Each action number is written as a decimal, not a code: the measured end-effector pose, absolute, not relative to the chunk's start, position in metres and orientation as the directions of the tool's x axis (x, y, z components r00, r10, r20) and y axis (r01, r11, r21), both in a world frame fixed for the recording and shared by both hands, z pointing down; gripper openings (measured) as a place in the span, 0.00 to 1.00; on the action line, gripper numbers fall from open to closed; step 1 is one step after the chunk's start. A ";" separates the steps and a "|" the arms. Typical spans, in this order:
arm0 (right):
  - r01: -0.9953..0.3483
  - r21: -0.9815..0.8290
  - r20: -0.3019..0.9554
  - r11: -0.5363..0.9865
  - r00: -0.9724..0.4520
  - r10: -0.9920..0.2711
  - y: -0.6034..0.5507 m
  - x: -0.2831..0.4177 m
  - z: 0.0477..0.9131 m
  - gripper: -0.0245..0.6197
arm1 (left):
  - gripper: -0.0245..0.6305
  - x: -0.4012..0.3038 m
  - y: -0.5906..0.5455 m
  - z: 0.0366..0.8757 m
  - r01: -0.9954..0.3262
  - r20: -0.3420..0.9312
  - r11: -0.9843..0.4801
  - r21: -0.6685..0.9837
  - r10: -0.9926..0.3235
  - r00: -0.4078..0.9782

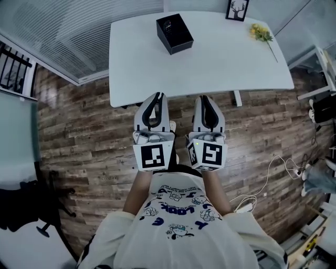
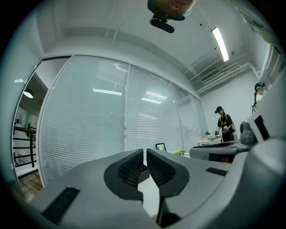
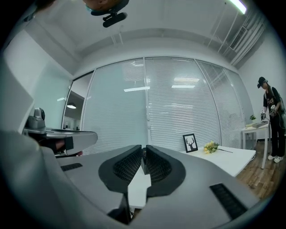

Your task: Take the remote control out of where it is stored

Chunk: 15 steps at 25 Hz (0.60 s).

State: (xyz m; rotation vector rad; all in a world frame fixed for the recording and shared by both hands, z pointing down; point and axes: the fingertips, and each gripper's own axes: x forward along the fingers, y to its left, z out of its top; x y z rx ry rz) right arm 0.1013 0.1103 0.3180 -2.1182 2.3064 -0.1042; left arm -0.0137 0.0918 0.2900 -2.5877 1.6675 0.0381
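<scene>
Topping white table (image 1: 210,63), rectangular black box (image 1: 174,33).

Shows a white bench (image 1: 220,68) standing on a wood-plank floor (image 1: 89,136). Carries a black box (image 1: 174,33) toward the far left, a framed deer picture (image 1: 237,9) upright at the far edge, and a yellow flower sprig (image 1: 261,33) lying near the far right corner

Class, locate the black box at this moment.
In the head view, the black box sits on the white table, toward its far edge and left of centre, with the framed picture and yellow flowers to its right.
</scene>
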 end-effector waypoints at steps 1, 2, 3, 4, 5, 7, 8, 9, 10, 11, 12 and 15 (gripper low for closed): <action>-0.995 -0.055 0.041 0.084 -0.087 -0.995 0.103 0.103 0.320 0.11 | 0.09 -0.013 0.085 0.292 -0.911 -0.052 -0.410 -0.038 -0.910 0.411; -0.995 -0.056 0.043 0.085 -0.087 -0.995 0.096 0.105 0.322 0.11 | 0.09 -0.011 0.078 0.295 -0.912 -0.049 -0.408 -0.038 -0.911 0.410; -0.995 -0.056 0.044 0.085 -0.087 -0.995 0.089 0.106 0.323 0.11 | 0.09 -0.010 0.070 0.297 -0.913 -0.046 -0.407 -0.037 -0.912 0.408; -0.995 -0.057 0.046 0.085 -0.088 -0.995 0.081 0.107 0.325 0.11 | 0.09 -0.009 0.062 0.299 -0.913 -0.042 -0.406 -0.035 -0.912 0.407; -0.995 -0.056 0.047 0.086 -0.089 -0.995 0.072 0.109 0.326 0.11 | 0.09 -0.008 0.053 0.300 -0.914 -0.040 -0.406 -0.032 -0.913 0.407; -0.995 -0.054 0.049 0.086 -0.089 -0.995 0.055 0.111 0.327 0.11 | 0.09 -0.005 0.034 0.302 -0.913 -0.038 -0.406 -0.025 -0.913 0.407; -0.995 -0.053 0.050 0.087 -0.089 -0.995 0.046 0.113 0.328 0.11 | 0.09 -0.003 0.024 0.303 -0.913 -0.038 -0.406 -0.022 -0.913 0.407; -0.995 -0.052 0.053 0.088 -0.091 -0.994 0.037 0.115 0.329 0.11 | 0.09 -0.001 0.014 0.305 -0.914 -0.036 -0.406 -0.020 -0.913 0.406; -0.995 -0.051 0.056 0.089 -0.092 -0.994 0.027 0.116 0.330 0.11 | 0.09 0.002 0.004 0.306 -0.914 -0.031 -0.405 -0.020 -0.914 0.405; -0.995 -0.051 0.059 0.089 -0.092 -0.994 0.017 0.118 0.330 0.11 | 0.09 0.004 -0.006 0.307 -0.914 -0.027 -0.405 -0.020 -0.914 0.405; -0.995 -0.051 0.062 0.087 -0.090 -0.994 0.006 0.121 0.331 0.11 | 0.09 0.007 -0.016 0.308 -0.913 -0.023 -0.407 -0.019 -0.913 0.408; -0.995 -0.050 0.070 0.084 -0.087 -0.994 -0.026 0.127 0.331 0.11 | 0.09 0.015 -0.048 0.309 -0.909 -0.009 -0.417 -0.017 -0.909 0.417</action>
